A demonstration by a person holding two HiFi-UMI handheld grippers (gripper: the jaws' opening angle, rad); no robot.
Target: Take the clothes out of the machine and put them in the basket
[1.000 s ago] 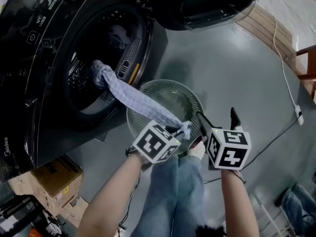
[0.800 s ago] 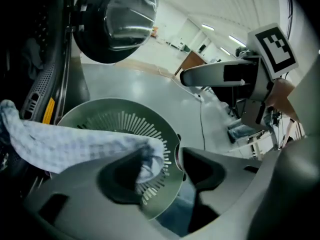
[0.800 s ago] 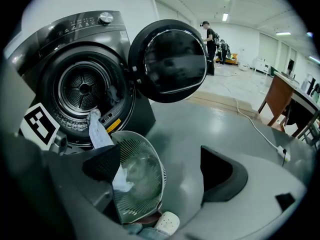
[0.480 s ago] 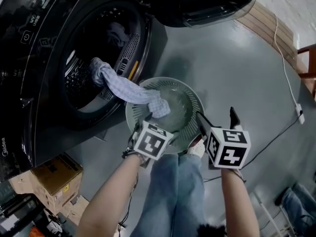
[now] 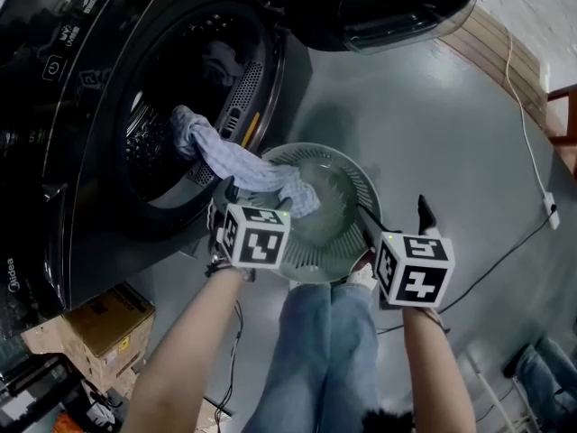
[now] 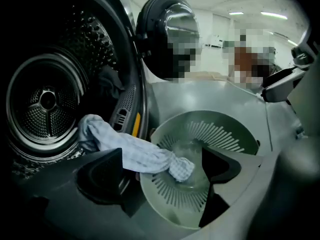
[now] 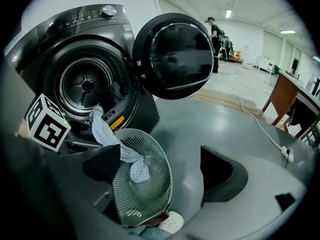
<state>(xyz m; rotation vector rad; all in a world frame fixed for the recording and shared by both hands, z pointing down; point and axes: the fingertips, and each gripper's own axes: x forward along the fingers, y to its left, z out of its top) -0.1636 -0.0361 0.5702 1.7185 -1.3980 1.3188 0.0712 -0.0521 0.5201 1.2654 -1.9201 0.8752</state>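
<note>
Cloth (image 5: 243, 165), pale blue and checked: runs from the drum (image 6: 45, 101) over the opening's lip and down into the basket (image 5: 353, 188). Bunches at one end on the drum's edge and lies loose at the other on the basket's slatted floor, gripped by nothing. Deeper in the drum, a darker garment (image 5: 219, 61). Round grey-green basket on the grey floor (image 5: 433, 124), just in front of the dark front-loading machine (image 5: 54, 152) and below its opening, with the door (image 5: 379, 3) swung wide. At the basket's near-left rim, beside the cloth, the left gripper (image 5: 225, 201), with jaws just opened and now spread wide; shows the cloth's loose end in the gap, touched by neither pad. Over the basket's right rim, the right gripper (image 5: 395, 219), likewise spread wide and pinching nothing. Just behind the basket, the person's jeans (image 5: 315, 350) and a white shoe (image 7: 170, 221). Near the machine's lower corner, a cardboard box (image 5: 104, 323); well off to the right, a white cable (image 5: 523, 133) across the floor.
</note>
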